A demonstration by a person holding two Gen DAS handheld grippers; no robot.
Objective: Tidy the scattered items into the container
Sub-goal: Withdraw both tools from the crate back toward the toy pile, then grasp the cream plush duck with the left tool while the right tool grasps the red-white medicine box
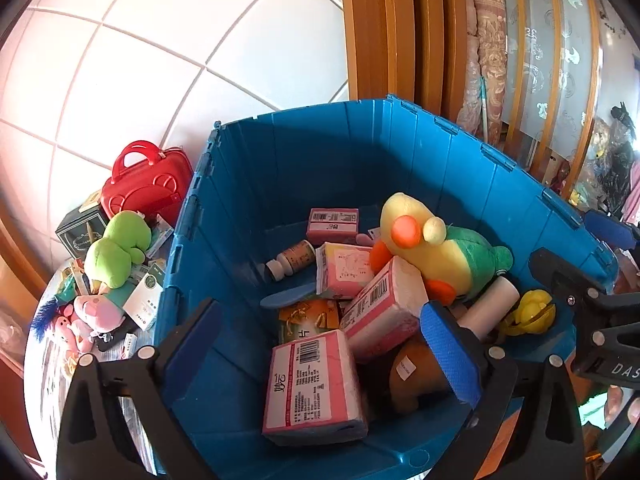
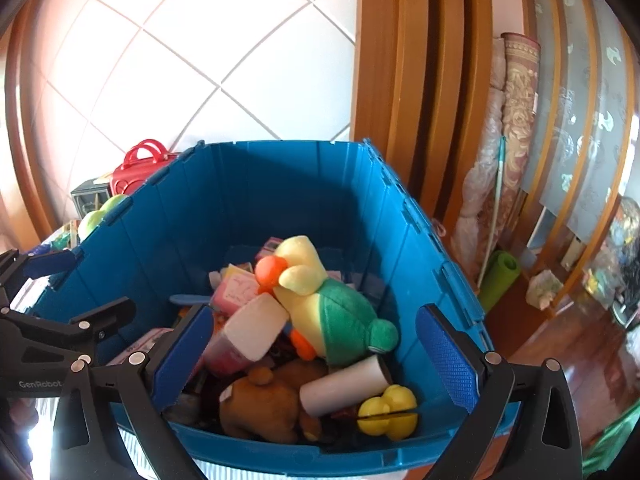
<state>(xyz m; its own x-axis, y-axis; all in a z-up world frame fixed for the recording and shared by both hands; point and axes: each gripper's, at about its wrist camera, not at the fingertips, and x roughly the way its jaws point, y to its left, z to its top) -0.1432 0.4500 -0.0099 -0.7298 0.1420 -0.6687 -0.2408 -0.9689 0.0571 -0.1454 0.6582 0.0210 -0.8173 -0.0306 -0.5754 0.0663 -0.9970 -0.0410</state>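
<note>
Scattered items sit left of the blue container on the table: red case at back, dark box beside it, green plush in front, white carton, pink plush nearest, small packets underneath. Left gripper hangs over the container's near left corner, jaws wide apart, nothing between them; left finger lies outside the wall, right finger inside. Container contents, left to right: pill bottle, pink tissue packs stacked loosely, orange sachet, yellow-green duck plush on top, brown plush low at the front, white roll leaning against the duck plush, yellow toy in the near right corner. Right gripper hovers over the container's near side, jaws spread wide, holding nothing. Wooden door frame and rolled rug stand right of the container.
</note>
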